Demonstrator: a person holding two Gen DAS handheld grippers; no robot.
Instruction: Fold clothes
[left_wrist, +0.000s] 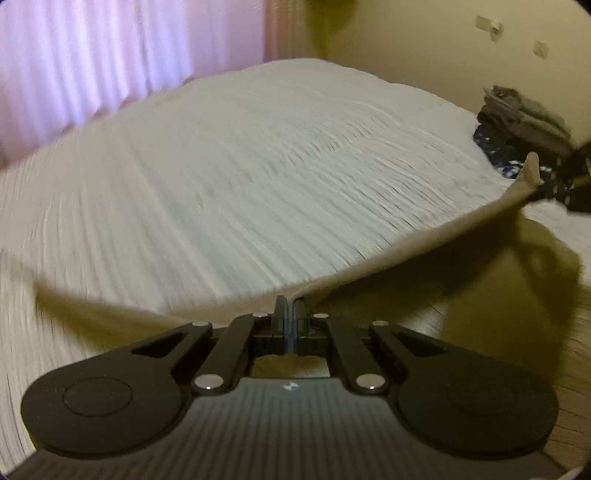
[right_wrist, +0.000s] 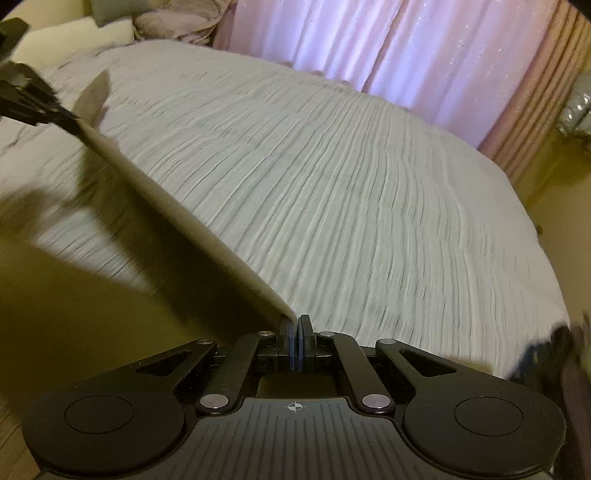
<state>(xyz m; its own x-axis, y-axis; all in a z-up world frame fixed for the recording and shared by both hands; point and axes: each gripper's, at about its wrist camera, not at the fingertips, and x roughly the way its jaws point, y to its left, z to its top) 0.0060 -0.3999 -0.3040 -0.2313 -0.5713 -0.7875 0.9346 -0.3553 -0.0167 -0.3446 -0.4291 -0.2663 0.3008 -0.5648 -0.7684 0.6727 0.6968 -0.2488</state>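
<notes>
A white ribbed garment (left_wrist: 258, 177) is held stretched in the air above the bed, its near edge running between the two grippers. My left gripper (left_wrist: 290, 301) is shut on one corner of that edge. My right gripper (right_wrist: 295, 319) is shut on the other corner of the same garment (right_wrist: 314, 192). The right gripper also shows far right in the left wrist view (left_wrist: 554, 173), pinching the cloth's raised corner. The left gripper shows at the far left of the right wrist view (right_wrist: 55, 110). Both views are motion-blurred.
A pile of grey and dark patterned clothes (left_wrist: 517, 125) lies on the bed at the right. Pink curtains (right_wrist: 406, 48) hang behind the bed. Pillows (right_wrist: 110, 26) sit at the headboard. Wooden floor (left_wrist: 480, 314) shows below the cloth.
</notes>
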